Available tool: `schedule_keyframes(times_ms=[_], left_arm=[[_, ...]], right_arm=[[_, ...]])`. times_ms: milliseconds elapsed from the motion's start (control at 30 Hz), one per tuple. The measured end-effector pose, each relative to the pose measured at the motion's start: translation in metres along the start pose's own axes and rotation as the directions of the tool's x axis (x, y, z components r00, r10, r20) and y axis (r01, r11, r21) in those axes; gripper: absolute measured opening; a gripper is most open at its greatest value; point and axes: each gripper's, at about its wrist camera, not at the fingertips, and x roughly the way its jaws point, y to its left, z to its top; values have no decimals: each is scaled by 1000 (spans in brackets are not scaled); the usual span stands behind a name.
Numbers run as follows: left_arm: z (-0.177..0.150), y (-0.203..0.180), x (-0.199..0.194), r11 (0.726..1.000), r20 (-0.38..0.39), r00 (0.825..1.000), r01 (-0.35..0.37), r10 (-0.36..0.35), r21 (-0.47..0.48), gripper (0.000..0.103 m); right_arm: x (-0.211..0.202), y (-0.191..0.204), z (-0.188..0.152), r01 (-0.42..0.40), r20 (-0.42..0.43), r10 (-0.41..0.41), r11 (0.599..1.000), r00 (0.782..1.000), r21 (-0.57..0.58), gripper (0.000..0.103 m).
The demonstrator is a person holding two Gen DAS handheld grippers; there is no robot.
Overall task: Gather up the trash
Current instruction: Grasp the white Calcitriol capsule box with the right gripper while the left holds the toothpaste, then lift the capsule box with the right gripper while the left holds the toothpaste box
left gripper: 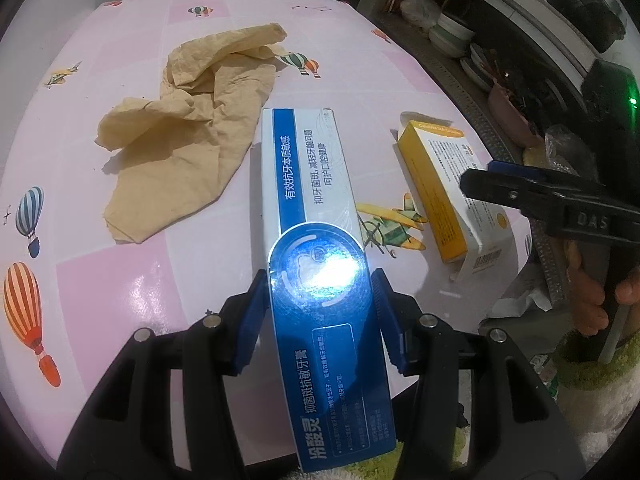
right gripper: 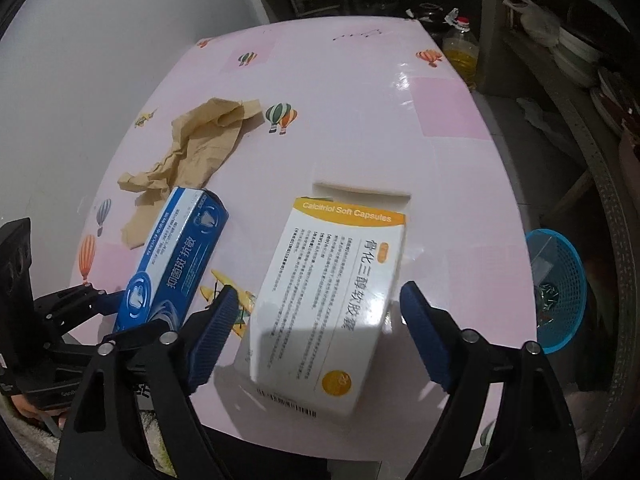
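On the pink table, crumpled brown paper lies far left. The left gripper clamps the toothpaste box. The right gripper straddles the capsule box, unclenched; closing off-centre could skid it off the near edge.

Bright glare on toothpaste box, fisheye-warped edges
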Motion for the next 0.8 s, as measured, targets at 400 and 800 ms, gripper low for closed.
schedule_keyframes(times_ms=[400, 800], left_arm=[[1, -4, 3, 999, 15, 999, -45, 45, 16, 49], [0, -7, 2, 997, 33, 997, -65, 64, 36, 48]], right_arm=[[-2, 12, -18, 48, 48, -49, 999, 998, 21, 85], [16, 32, -24, 189, 48, -187, 981, 981, -43, 84]])
